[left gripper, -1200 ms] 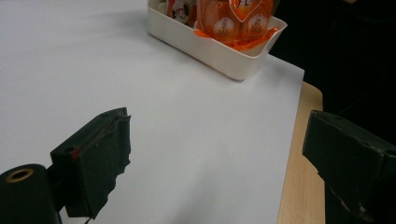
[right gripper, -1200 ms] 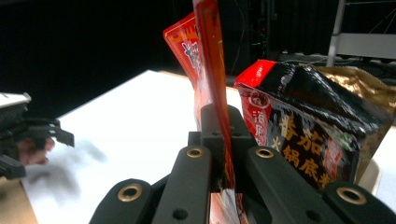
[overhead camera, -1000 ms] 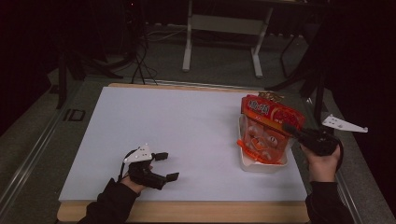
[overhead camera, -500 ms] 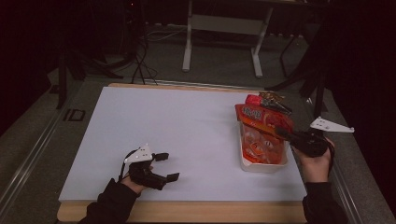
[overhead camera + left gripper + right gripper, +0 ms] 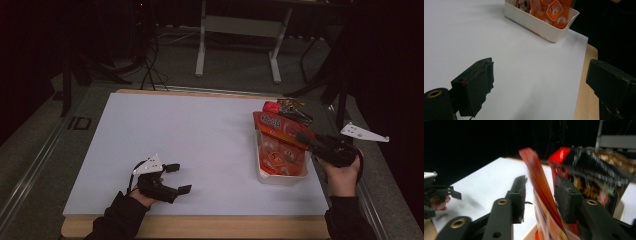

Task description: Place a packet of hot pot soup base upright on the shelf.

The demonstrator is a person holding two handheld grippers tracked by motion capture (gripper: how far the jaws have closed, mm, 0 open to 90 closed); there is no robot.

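Observation:
An orange snack packet [image 5: 277, 137] stands tilted in a white tray [image 5: 282, 179] at the right of the table. My right gripper [image 5: 302, 137] is at the packet's right edge. In the right gripper view the packet [image 5: 541, 187] sits between the parted jaws, leaning on the right one with a gap to the left one, so the gripper [image 5: 539, 182] is open. My left gripper [image 5: 180, 178] rests open on the white sheet near the front left, holding nothing. In the left gripper view the tray [image 5: 544, 27] with the orange packet [image 5: 554, 10] lies ahead of the wide-apart jaws.
A red and dark snack bag [image 5: 287, 109] lies at the tray's far end, and shows blurred as the bag [image 5: 594, 177] behind the packet. The white sheet [image 5: 200, 135] covers the wooden table. The table's front edge [image 5: 200, 225] is close to both hands.
The right gripper has brought the orange packet down from a raised position into the tray and shifted slightly nearer. The left gripper has not moved.

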